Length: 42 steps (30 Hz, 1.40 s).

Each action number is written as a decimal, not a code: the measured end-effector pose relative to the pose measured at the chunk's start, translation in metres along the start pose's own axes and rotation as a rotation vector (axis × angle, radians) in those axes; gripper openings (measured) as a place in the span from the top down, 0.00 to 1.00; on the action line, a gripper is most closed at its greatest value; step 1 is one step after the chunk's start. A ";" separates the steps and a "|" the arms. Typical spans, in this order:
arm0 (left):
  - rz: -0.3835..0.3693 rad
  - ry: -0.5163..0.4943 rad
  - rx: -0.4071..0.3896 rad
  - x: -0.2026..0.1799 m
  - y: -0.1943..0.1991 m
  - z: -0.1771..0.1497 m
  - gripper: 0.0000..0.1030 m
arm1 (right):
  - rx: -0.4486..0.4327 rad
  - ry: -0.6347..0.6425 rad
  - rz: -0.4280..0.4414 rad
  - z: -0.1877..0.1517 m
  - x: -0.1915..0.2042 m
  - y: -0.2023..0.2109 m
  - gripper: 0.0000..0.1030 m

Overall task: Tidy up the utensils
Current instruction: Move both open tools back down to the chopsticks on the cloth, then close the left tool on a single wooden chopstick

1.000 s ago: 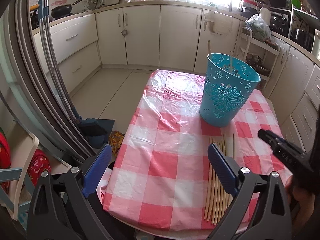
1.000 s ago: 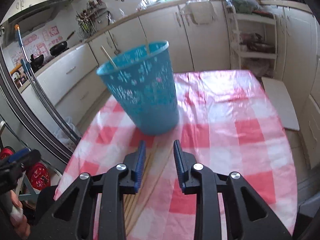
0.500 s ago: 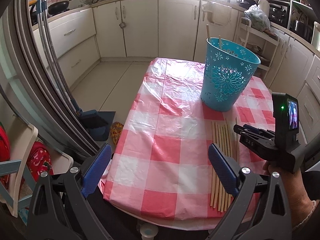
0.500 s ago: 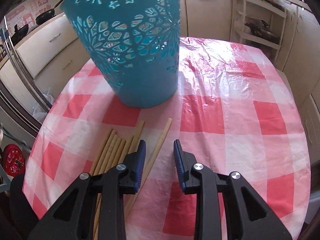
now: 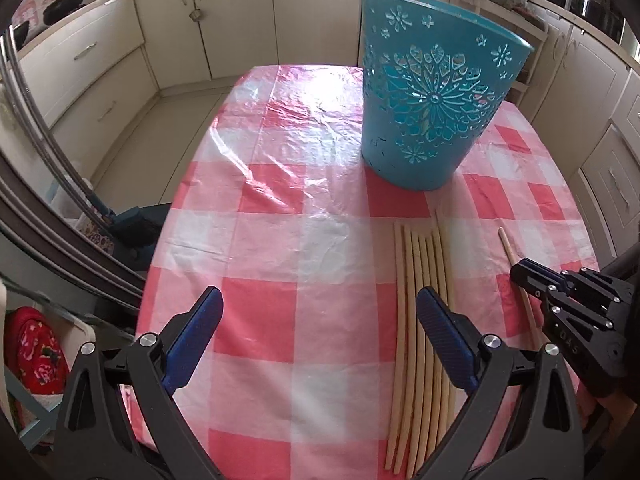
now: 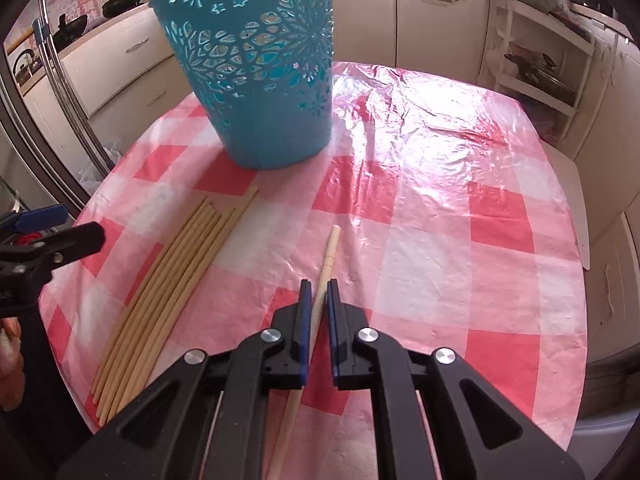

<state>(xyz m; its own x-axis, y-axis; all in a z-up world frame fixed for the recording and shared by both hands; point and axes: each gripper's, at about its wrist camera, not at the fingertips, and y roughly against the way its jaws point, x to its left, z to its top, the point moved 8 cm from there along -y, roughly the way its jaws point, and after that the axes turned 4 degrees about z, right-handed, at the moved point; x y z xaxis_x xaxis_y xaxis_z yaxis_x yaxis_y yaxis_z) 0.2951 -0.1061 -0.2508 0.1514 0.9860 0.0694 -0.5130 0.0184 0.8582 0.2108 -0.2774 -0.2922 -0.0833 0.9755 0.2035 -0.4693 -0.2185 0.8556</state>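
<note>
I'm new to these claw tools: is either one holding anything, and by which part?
The right gripper pinches one chopstick a little below its upper end. The left gripper is open, empty.

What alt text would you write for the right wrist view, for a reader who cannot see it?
The right gripper is shut on one chopstick lying on a pink checked tablecloth. To its left lies a bundle of chopsticks, with a teal basket standing behind them and the left gripper at the left edge.
</note>
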 end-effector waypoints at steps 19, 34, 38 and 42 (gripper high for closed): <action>0.048 -0.036 0.071 -0.016 -0.048 0.013 0.10 | -0.030 -0.033 0.072 0.004 0.002 0.000 0.86; 0.012 -0.060 0.081 -0.028 -0.054 0.016 0.38 | -0.039 -0.019 0.064 0.005 0.005 -0.001 0.83; -0.020 -0.070 0.087 -0.033 -0.056 0.021 0.55 | -0.047 -0.021 0.069 0.005 0.005 -0.002 0.81; -0.061 -0.068 0.119 -0.032 -0.055 0.022 0.95 | -0.056 -0.022 0.070 0.007 0.005 -0.003 0.80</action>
<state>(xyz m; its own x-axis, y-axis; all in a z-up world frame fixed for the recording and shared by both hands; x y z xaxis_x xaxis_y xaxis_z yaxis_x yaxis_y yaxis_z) 0.3367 -0.1420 -0.2887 0.2379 0.9702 0.0464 -0.3979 0.0538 0.9158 0.2178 -0.2724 -0.2907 -0.0988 0.9570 0.2729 -0.5114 -0.2841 0.8111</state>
